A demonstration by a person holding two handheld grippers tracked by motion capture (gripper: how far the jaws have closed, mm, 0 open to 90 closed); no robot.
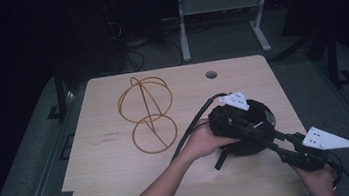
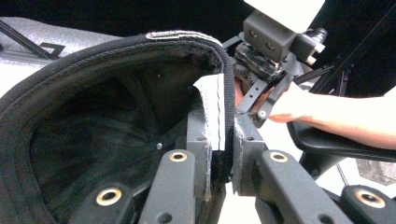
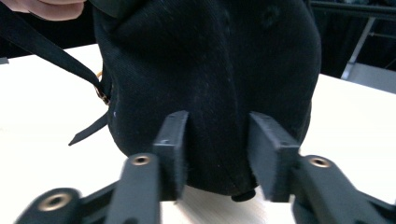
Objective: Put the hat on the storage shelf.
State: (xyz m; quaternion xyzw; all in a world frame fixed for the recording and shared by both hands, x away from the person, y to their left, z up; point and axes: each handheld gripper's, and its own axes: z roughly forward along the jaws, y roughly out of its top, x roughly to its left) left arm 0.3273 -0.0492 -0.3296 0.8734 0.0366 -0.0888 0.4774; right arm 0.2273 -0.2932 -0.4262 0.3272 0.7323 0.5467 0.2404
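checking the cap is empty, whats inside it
Inside the black cap, only dark lining, seams and a white label by the left gripper, shut on the rim. Its deepest part is too dark to tell.

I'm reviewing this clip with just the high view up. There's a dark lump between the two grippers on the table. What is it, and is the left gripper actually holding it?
Observer: It's a black cap. The left gripper is shut on its rim, one jaw inside, one outside.
Operator: And the right gripper?
Observer: The right gripper has its jaws on either side of the cap's crown, from outside; whether it is pinching the cloth, I can't tell.
Operator: Anything loose?
Observer: A black strap hangs off the cap's side.
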